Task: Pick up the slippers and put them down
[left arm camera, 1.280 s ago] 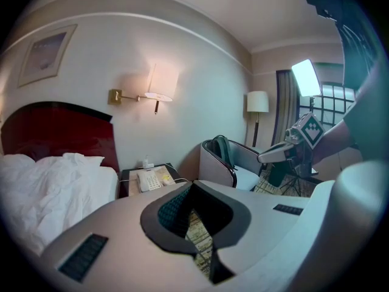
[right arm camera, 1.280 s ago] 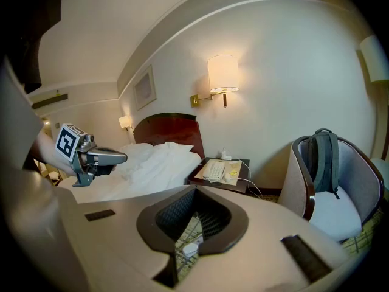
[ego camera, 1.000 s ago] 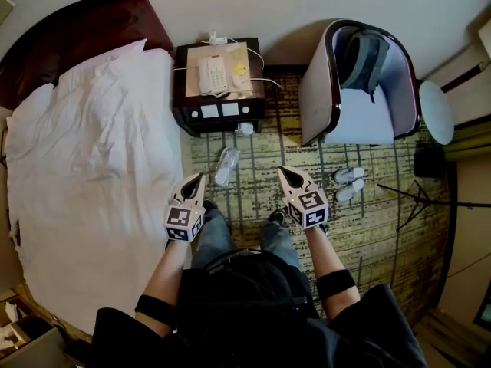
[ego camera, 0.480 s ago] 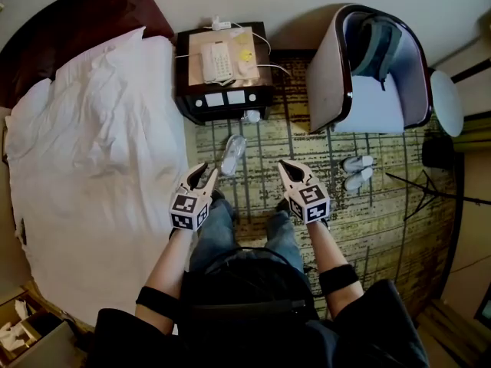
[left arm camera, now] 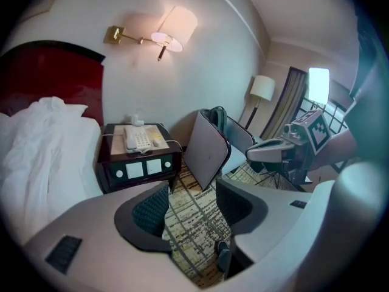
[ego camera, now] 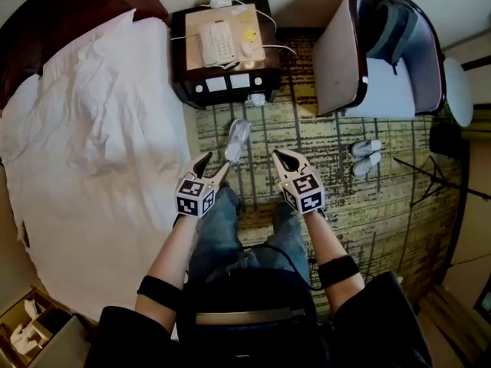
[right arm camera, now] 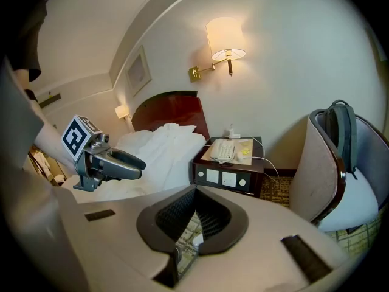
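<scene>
A pair of white slippers (ego camera: 367, 158) lies on the patterned carpet in front of the armchair (ego camera: 376, 60), to the right of both grippers. A pale slipper-shaped packet in clear wrap (ego camera: 238, 139) lies on the carpet just beyond my left gripper (ego camera: 212, 167). That gripper's jaws have just been opening and hold nothing; only carpet shows between its pads in the left gripper view, where the left gripper (left arm camera: 191, 208) points at the floor. My right gripper (ego camera: 278, 156) hangs beside it, shut and empty. In the right gripper view the right gripper (right arm camera: 194, 215) has its pads together.
A bed with white covers (ego camera: 92, 129) fills the left. A dark nightstand (ego camera: 226, 48) with a phone and cables stands against the wall. A backpack sits in the armchair. A tripod (ego camera: 430, 186) stands at the right. The person's legs and shoes are below the grippers.
The left gripper's jaws have gone from shut to open. Both grippers have sunk toward the carpet and edged forward, toward the wrapped packet.
</scene>
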The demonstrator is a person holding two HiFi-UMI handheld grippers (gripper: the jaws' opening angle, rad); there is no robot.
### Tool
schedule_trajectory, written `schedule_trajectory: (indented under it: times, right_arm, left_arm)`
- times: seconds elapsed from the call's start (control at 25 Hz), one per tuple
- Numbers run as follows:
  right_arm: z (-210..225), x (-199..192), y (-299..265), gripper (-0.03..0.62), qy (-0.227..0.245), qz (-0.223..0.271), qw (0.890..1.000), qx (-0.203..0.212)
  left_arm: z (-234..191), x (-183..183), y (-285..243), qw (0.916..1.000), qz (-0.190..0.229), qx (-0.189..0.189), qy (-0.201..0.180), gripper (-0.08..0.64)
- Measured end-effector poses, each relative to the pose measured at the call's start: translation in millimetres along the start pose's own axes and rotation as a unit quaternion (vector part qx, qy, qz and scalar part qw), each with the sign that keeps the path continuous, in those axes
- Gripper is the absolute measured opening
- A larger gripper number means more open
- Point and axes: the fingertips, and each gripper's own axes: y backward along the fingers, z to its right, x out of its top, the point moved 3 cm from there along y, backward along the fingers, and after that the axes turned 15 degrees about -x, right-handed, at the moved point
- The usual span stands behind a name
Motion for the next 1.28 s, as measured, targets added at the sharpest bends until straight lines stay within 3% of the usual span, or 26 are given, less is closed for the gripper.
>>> schedule_trajectory:
  times: [0.16, 0.44, 0.84, 1.28]
  right_arm:
    - [-10.4, -20.0, -38.7, 0.002, 0.008, -0.017, 1.0, 0.001]
    - [-19.8, -81.9, -116.7, 0.002, 0.011, -0.052, 0.999, 0.008]
    - [-22.0, -211.3, -260.8, 0.002, 0.028, -0.086, 0.996, 0.025]
    - [-10.7, -381.7, -405.7, 0.002, 0.017, -0.111, 0.993, 0.019]
  left_arm:
    - [-26.8, -18.6, -23.5, 0.9996, -0.019, -0.014, 0.017, 0.235]
    - [-86.6, -87.2, -84.8, 0.9964, -0.044, -0.017, 0.071, 0.235]
    - [-203.6, -232.6, -206.5, 0.9909, -0.069, -0.021, 0.114, 0.236]
    - [-317.1, -406.8, -330.0, 0.9804, -0.136, -0.037, 0.138, 0.253]
